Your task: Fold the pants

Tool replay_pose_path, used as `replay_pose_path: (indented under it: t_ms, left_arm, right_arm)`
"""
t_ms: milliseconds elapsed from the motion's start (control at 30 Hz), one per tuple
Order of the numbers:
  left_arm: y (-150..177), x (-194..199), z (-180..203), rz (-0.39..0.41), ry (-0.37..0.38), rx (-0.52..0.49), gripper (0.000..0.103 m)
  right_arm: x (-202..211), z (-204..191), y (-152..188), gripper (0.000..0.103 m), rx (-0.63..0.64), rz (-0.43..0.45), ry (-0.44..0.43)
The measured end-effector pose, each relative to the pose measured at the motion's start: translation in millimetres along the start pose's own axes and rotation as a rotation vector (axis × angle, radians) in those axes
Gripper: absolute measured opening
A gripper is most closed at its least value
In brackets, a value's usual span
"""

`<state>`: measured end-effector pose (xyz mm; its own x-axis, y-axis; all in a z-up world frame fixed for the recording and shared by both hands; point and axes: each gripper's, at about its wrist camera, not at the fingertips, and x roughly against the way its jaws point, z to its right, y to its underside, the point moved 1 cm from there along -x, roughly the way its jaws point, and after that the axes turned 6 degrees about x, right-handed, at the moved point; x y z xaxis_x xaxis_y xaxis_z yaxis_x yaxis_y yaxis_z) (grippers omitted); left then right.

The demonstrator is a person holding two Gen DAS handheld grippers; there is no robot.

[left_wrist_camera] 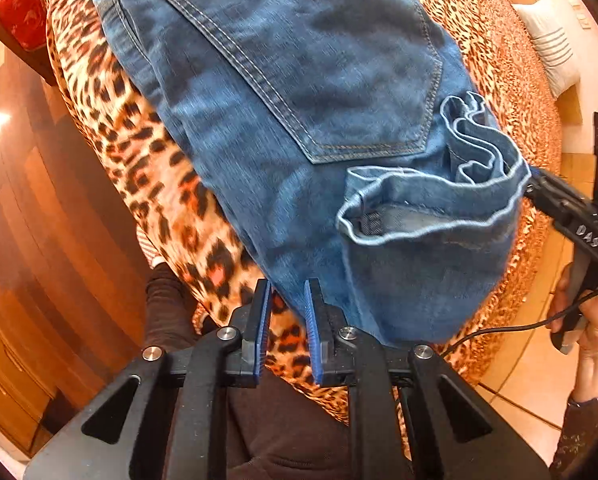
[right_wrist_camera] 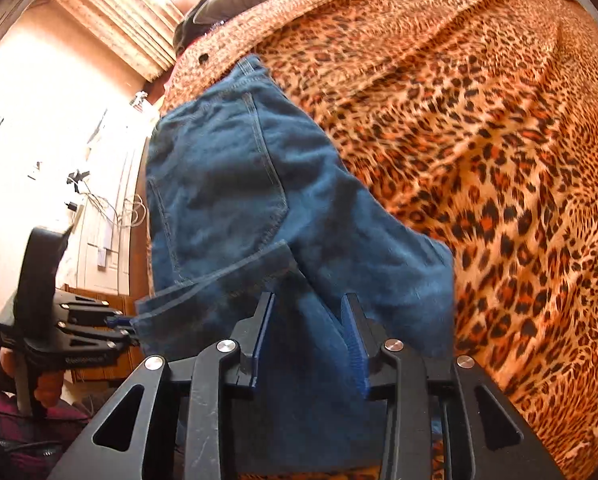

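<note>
Blue jeans (left_wrist_camera: 299, 80) lie folded on a leopard-print bedspread (left_wrist_camera: 139, 140), back pocket (left_wrist_camera: 319, 60) up, with the leg hems (left_wrist_camera: 439, 200) bunched at one end. My left gripper (left_wrist_camera: 287, 296) hangs at the near denim edge. Its jaws stand a narrow gap apart, with only the edge's tip between them and the bedspread showing through. In the right wrist view, the left gripper (right_wrist_camera: 123, 326) meets the hem corner of the jeans (right_wrist_camera: 227, 184). My right gripper (right_wrist_camera: 309, 308) is shut on a thick fold of denim; the left wrist view shows the right gripper (left_wrist_camera: 533, 176) at the bunched hems.
The bedspread (right_wrist_camera: 479, 160) stretches far to the right. A red cushion (left_wrist_camera: 23, 8) sits at the bed's corner, with wooden furniture (left_wrist_camera: 39, 240) beside it. Tiled floor (left_wrist_camera: 531, 380) and a person's hand (left_wrist_camera: 591, 332) lie to the right. Cables hang on a wall (right_wrist_camera: 99, 200).
</note>
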<state>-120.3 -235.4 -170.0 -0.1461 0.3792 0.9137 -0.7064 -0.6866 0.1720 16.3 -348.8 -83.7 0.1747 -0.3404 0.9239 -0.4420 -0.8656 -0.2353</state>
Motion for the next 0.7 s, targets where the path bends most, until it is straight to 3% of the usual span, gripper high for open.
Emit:
replay_pose_path:
  t_ms: [33, 67, 100, 167, 233, 300, 333, 367, 467, 567, 633, 667, 700]
  left_arm:
    - [4, -2, 3, -0.024, 0.051, 0.004, 0.017]
    - [6, -6, 6, -0.044, 0.093, 0.010, 0.028]
    - [9, -9, 10, -0.061, 0.125, 0.016, 0.048]
    - [12, -19, 17, -0.099, 0.179, 0.046, 0.063]
    - [17, -30, 29, -0.130, 0.193, 0.058, 0.060]
    - [20, -37, 33, -0.118, 0.118, 0.054, 0.026]
    - [20, -41, 31, -0.117, 0.089, 0.068, 0.021]
    - [20, -42, 26, -0.114, 0.120, 0.103, 0.020]
    - [24, -44, 9, -0.151, 0.186, 0.211, 0.013]
    - [30, -36, -2, -0.177, 0.210, 0.231, 0.013]
    - [28, -12, 0, -0.102, 0.228, 0.191, 0.013]
    - [27, 6, -8, -0.049, 0.221, 0.171, 0.013]
    - [22, 19, -10, 0.003, 0.218, 0.158, 0.017]
  right_arm:
    - [-2, 1, 7, 0.038, 0.015, -0.025, 0.000]
    - [-7, 3, 12, 0.044, 0.034, -0.045, -0.002]
    - [-11, 1, 15, 0.046, 0.061, -0.057, 0.012]
    - [-18, -4, 20, 0.045, 0.108, -0.073, 0.054]
    - [-20, -7, 21, 0.034, 0.117, -0.071, 0.100]
    - [-11, -6, 22, 0.013, 0.078, -0.042, 0.091]
    - [0, -3, 22, 0.008, 0.053, -0.014, 0.080]
    - [12, 3, 25, 0.005, 0.018, 0.014, 0.076]
    - [15, 39, 38, 0.005, -0.100, -0.017, 0.139]
    - [24, 53, 45, 0.011, -0.167, 0.023, 0.089]
    - [37, 48, 42, 0.015, -0.163, 0.081, 0.052]
    - [44, 44, 39, 0.024, -0.158, 0.111, 0.017]
    - [46, 38, 34, 0.041, -0.147, 0.134, -0.010]
